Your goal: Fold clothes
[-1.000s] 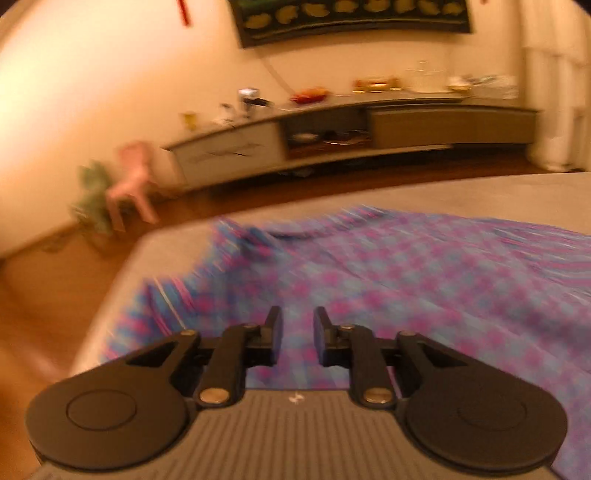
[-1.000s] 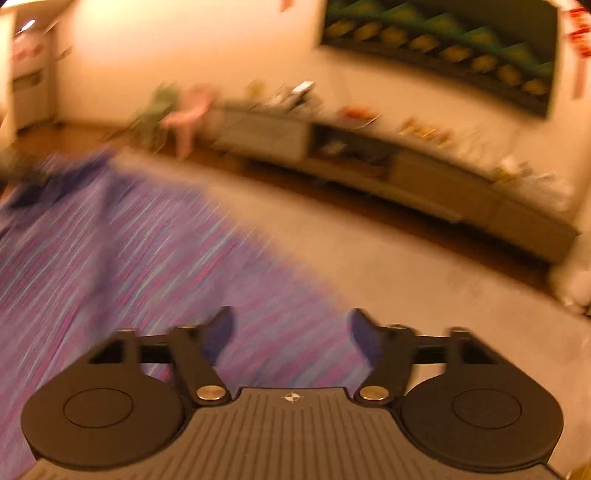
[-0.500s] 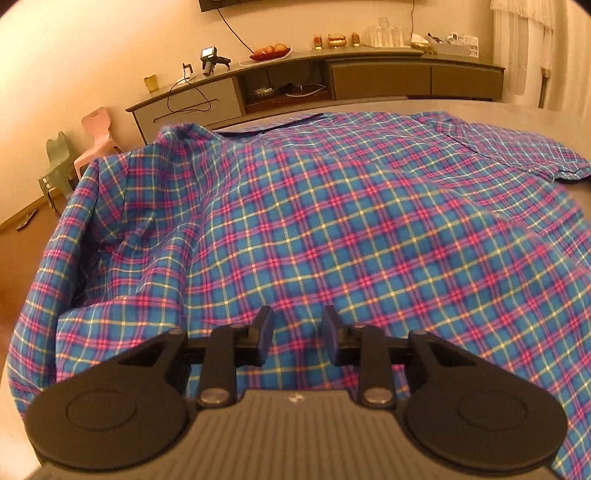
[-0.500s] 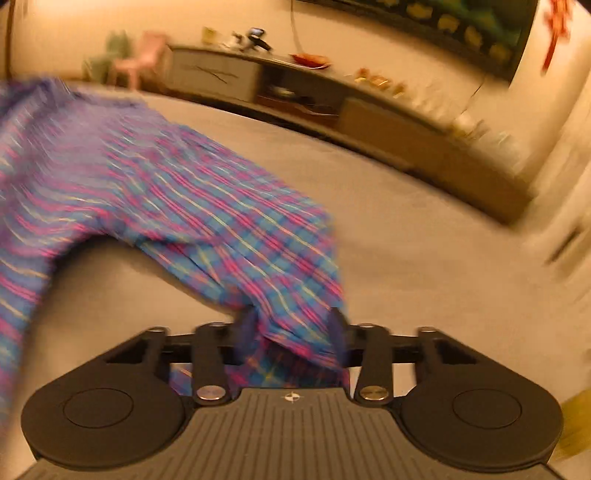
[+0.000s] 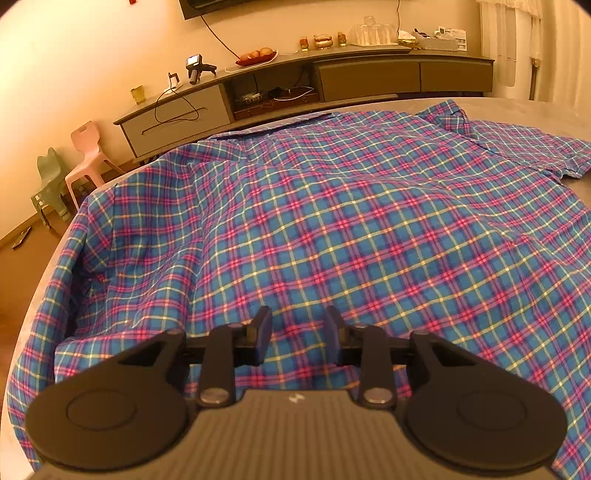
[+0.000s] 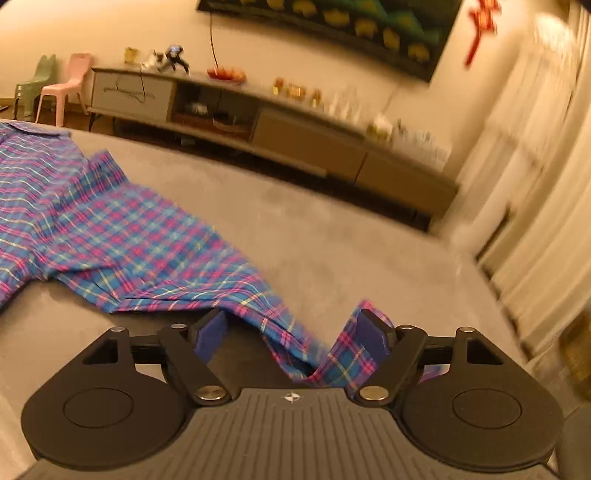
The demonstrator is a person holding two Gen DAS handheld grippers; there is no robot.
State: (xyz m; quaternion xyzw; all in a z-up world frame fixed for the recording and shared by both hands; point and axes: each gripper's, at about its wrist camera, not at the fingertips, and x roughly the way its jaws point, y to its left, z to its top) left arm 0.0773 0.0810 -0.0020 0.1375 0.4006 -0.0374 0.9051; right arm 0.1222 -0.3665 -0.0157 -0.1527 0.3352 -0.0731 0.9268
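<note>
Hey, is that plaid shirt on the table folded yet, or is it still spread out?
Spread out, not folded. The plaid shirt lies open across the grey table, one sleeve stretched sideways.

A long low cabinet point(image 5: 332, 77) runs along the far wall, with a fruit plate point(image 5: 256, 56) and glassware point(image 5: 373, 34) on top (finer items too small to tell). A pink chair point(image 5: 90, 155) stands just beside a green chair point(image 5: 48, 182).
</note>
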